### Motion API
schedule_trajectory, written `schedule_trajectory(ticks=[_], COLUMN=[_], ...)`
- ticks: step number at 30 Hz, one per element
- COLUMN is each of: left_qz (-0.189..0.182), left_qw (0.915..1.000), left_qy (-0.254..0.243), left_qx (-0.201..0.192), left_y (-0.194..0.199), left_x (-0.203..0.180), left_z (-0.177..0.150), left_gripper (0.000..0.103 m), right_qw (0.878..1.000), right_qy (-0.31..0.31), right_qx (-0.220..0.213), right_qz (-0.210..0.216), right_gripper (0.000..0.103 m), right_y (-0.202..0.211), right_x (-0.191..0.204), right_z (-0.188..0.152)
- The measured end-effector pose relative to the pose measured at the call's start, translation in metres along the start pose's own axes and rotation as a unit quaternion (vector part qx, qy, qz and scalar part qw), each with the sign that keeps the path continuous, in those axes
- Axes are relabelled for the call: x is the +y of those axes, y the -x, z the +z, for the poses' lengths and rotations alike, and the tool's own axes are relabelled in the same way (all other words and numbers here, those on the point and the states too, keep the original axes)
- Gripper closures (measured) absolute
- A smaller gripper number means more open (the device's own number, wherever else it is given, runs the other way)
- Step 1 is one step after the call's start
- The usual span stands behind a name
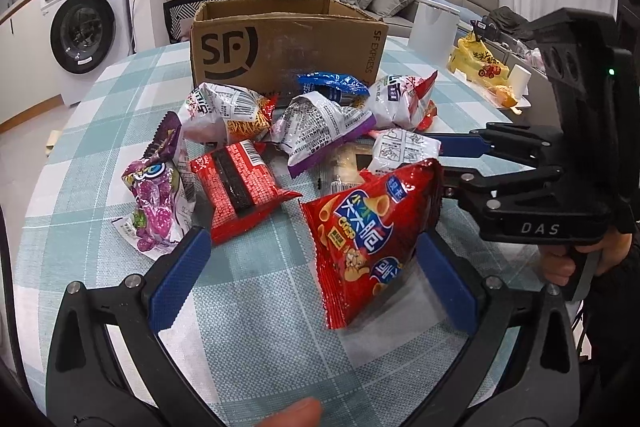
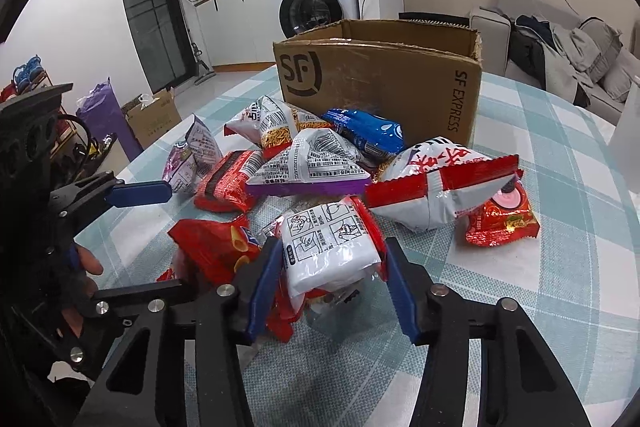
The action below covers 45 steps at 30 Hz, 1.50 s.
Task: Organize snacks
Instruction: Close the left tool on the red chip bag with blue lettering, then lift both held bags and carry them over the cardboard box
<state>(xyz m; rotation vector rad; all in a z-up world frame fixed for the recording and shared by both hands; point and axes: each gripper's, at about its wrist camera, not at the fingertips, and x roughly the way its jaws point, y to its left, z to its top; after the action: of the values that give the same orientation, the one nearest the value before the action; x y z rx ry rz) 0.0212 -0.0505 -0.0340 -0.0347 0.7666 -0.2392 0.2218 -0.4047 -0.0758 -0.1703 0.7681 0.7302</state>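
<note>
Several snack bags lie in a heap on the checked tablecloth [image 1: 248, 327] in front of an open SF cardboard box [image 1: 288, 43] [image 2: 384, 83]. My left gripper [image 1: 316, 279] is open; a red corn-snack bag [image 1: 372, 243] stands between its blue fingers, close to the right one. My right gripper [image 2: 332, 287] is partly open around a white-and-red packet [image 2: 328, 247] lying on the heap; whether its pads touch the packet I cannot tell. In the left wrist view the right gripper [image 1: 444, 163] reaches in from the right. The left gripper's finger [image 2: 140, 193] shows at the left of the right wrist view.
In the heap are a purple candy bag [image 1: 156, 195], a red wafer pack [image 1: 236, 187], a blue bag [image 2: 364, 131] and a white-red bag [image 2: 436, 187]. A yellow bag [image 1: 480, 63] and a white container [image 1: 434, 27] stand at the table's far right.
</note>
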Motion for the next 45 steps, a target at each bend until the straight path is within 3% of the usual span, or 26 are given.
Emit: schedule_trajectory(ticks=[15, 27, 31, 36, 41, 45], left_qz=[-0.024, -0.018, -0.032, -0.051, -0.077, -0.083], left_qw=[0.999, 0.998, 0.9969, 0.9957, 0.9947, 0.9948], left_qy=[-0.025, -0.031, -0.026, -0.011, 0.0, 0.004], left_qx=[0.029, 0.051, 0.067, 0.076, 0.069, 0.059], left_y=[-0.014, -0.031, -0.038, -0.045, -0.046, -0.044], left_x=[-0.017, -0.026, -0.027, -0.023, -0.019, -0.018], left_z=[0.001, 0.007, 0.008, 0.009, 0.011, 0.012], left_gripper=[0.001, 0.002, 0.019, 0.029, 0.049, 0.052], right_qw=[0.999, 0.998, 0.998, 0.998, 0.998, 0.998], right_qy=[-0.043, -0.055, -0.057, -0.057, -0.056, -0.056], right_qx=[-0.01, -0.016, -0.016, -0.016, -0.017, -0.018], right_qz=[-0.005, -0.006, -0.006, -0.005, -0.003, -0.002], right_gripper=[0.052, 0.052, 0.052, 0.052, 0.052, 0.052], right_y=[0.032, 0.036, 0.036, 0.036, 0.036, 0.035], right_x=[-0.02, -0.026, -0.028, -0.028, -0.027, -0.027], right_z=[-0.025, -0.024, -0.024, -0.025, -0.025, -0.026])
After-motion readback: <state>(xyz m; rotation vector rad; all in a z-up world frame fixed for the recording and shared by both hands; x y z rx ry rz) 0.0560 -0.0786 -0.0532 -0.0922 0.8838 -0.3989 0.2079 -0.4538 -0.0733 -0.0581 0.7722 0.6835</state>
